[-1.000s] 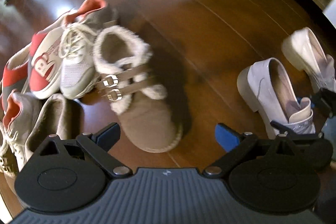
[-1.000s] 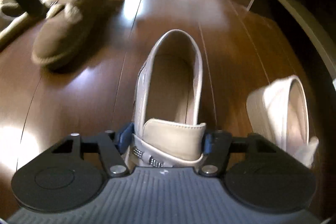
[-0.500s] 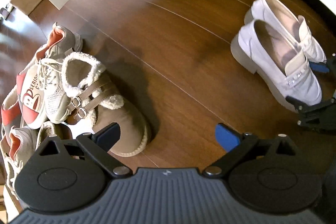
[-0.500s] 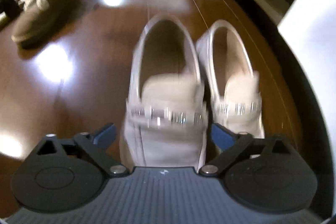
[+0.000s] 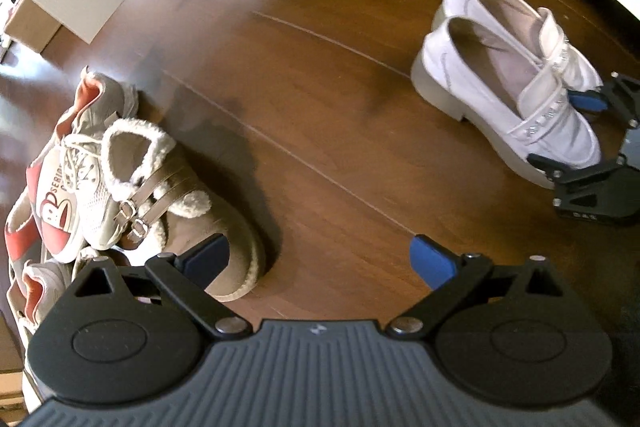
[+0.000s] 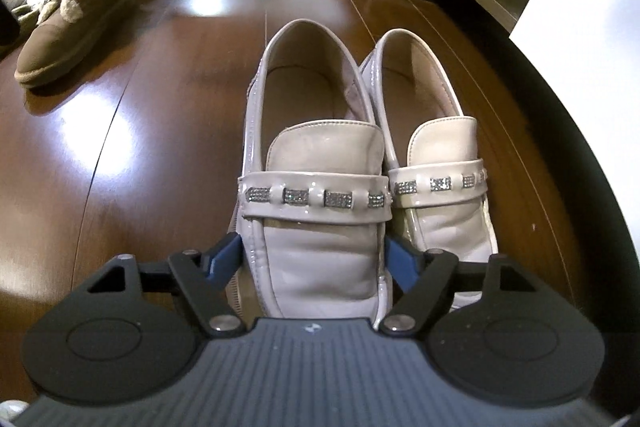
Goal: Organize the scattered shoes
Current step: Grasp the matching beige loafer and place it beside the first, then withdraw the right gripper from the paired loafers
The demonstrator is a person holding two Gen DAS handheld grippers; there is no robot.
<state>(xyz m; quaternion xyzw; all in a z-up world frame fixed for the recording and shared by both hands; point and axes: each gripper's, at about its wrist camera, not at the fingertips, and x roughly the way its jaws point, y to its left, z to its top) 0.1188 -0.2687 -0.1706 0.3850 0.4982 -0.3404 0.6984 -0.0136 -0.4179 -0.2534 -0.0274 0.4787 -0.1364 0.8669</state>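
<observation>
Loafer (image 6: 320, 259) — between right claw (image 6: 314, 261) pads

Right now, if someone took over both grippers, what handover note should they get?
Right gripper: jaws have just opened, straddling the toe of the near loafer, no longer clamping it.
Left gripper: open, empty, above bare floor.
Done: near loafer set on its sole beside the far loafer, toes aligned.
Left: fur-lined brown shoe and the sneakers are heaped together.

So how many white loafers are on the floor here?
2. They stand side by side, toes the same way: one loafer sits between the right claw's open jaws, the other loafer beside it, nearer the white panel. None seems hidden.
</observation>
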